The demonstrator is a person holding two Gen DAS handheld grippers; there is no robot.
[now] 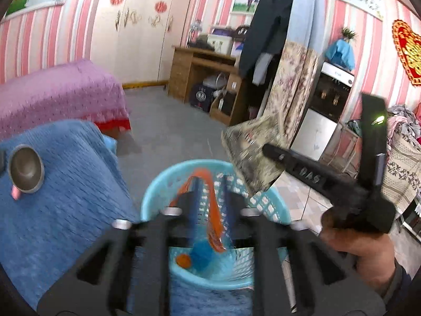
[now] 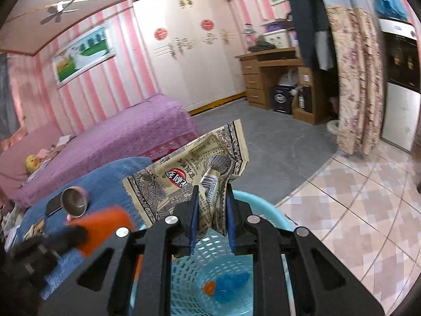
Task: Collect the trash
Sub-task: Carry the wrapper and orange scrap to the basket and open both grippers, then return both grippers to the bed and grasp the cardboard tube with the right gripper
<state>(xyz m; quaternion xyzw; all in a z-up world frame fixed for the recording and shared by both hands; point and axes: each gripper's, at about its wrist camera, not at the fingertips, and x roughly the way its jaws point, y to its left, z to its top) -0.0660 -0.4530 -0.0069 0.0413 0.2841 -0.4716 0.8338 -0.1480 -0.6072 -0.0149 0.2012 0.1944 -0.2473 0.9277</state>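
The basket (image 1: 158,197), a pale blue one with a lattice wall, is the landmark: it stands on the floor just beside the blue-covered table (image 1: 65,184), and a blue scrap (image 2: 231,284) and a small orange bit (image 2: 209,287) already lie on its bottom. Both pieces of trash in hand are over its mouth, which I take as the reason for the poses: each is brought above the opening so that it drops inside rather than onto the floor.

The orange wrapper (image 1: 213,210) hangs down into the basket, between the fingers of the left tongs (image 1: 209,197). Those tongs stand partly apart, the pads seemingly no longer pinching it, so it looks let go and on its way down; blur makes contact hard to rule out.

The beige printed packet (image 2: 189,173) juts above the basket's rim, crumpled at its lower end. The right tongs (image 2: 211,210) are clenched on that end, holding it firmly; it has not yet been dropped.

Further from the basket, a metal cup (image 1: 25,168) lies on the table.
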